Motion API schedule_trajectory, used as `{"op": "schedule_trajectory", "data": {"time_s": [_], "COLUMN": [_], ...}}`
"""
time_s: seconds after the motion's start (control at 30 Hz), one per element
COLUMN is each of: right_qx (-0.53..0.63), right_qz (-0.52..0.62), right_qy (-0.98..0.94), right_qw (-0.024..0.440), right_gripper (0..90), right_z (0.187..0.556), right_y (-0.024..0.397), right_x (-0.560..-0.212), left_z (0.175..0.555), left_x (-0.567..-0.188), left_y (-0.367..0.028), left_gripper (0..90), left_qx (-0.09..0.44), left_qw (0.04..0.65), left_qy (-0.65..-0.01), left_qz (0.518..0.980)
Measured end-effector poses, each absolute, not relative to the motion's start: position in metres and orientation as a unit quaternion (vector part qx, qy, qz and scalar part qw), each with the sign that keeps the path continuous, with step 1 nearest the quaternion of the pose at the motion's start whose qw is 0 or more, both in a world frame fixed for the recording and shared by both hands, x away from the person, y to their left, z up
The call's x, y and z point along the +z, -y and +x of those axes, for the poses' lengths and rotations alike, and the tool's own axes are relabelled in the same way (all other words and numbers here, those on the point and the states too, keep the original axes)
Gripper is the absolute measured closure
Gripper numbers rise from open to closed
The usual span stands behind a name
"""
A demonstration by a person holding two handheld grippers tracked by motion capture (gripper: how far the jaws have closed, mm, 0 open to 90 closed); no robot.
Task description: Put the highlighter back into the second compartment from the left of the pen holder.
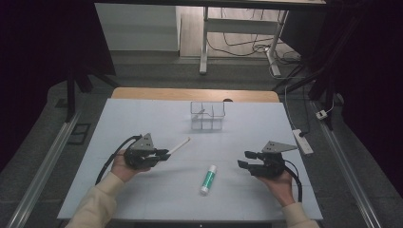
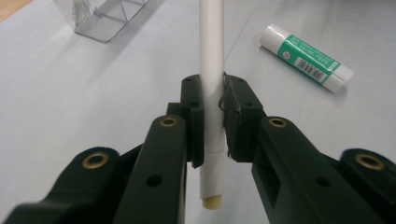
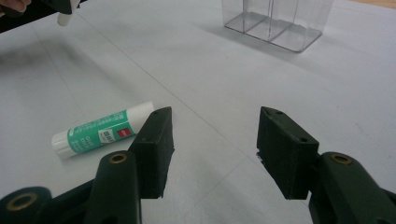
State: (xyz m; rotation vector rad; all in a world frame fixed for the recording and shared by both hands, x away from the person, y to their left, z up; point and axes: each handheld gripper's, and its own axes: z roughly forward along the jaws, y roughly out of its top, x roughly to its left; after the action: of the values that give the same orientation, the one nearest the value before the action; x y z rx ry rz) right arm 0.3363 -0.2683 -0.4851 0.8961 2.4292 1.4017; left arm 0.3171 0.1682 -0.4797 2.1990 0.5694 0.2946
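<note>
Left gripper (image 2: pixel 214 116) first: it's clamped tight on a white pen-like stick (image 2: pixel 211 70), pads pressing it from both sides. In the left gripper view the stick runs straight up between my jaws, with a short length and a tan tip poking out behind the pads and the long part reaching ahead. From the high view the same left gripper (image 1: pixel 164 154) sits over the left half of the bench (image 1: pixel 142 114), and the stick (image 1: pixel 179 146) angles up and to the right, out past the jaws, off the surface as far as I can tell.

Right gripper (image 3: pixel 215 140) is a different story: jaws parted about halfway, nothing between them, just bare bench showing through the gap. In the high view that right gripper (image 1: pixel 243 159) hangs over the right side, pointing left toward the middle, well apart from the other one.

Moving outward, a glue stick (image 1: pixel 207 179) with a green label and white ends lies flat between my two hands, a bit nearer to me. It's also in the right gripper view, just left of my left jaw (image 3: pixel 100 132), and in the left gripper view off to the upper right (image 2: pixel 306 58).

Farther back, near the middle of the bench's far edge, stands a clear plastic organizer (image 1: pixel 207 115) with divided compartments. One compartment seems to have something small in it, but I can't make out what.
</note>
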Motion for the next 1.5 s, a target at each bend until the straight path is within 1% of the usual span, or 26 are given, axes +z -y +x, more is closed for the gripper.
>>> {"op": "schedule_trajectory", "data": {"time_s": [0.87,1.5], "right_qx": [0.490,0.511], "right_qz": [0.278,0.253], "right_qy": [-0.821,-0.817], "right_qw": [0.090,0.082], "right_gripper": [45.1,44.7], "right_z": [0.335,0.335], "right_y": [0.234,0.198], "right_x": [-0.482,-0.480], "left_z": [0.315,0.316], "left_x": [-0.478,-0.483], "left_y": [-0.133,-0.104], "left_gripper": [78.3,78.3], "left_qx": [0.112,0.110], "left_qw": [0.423,0.411], "left_qy": [-0.212,-0.192], "left_qz": [0.874,0.885]}}
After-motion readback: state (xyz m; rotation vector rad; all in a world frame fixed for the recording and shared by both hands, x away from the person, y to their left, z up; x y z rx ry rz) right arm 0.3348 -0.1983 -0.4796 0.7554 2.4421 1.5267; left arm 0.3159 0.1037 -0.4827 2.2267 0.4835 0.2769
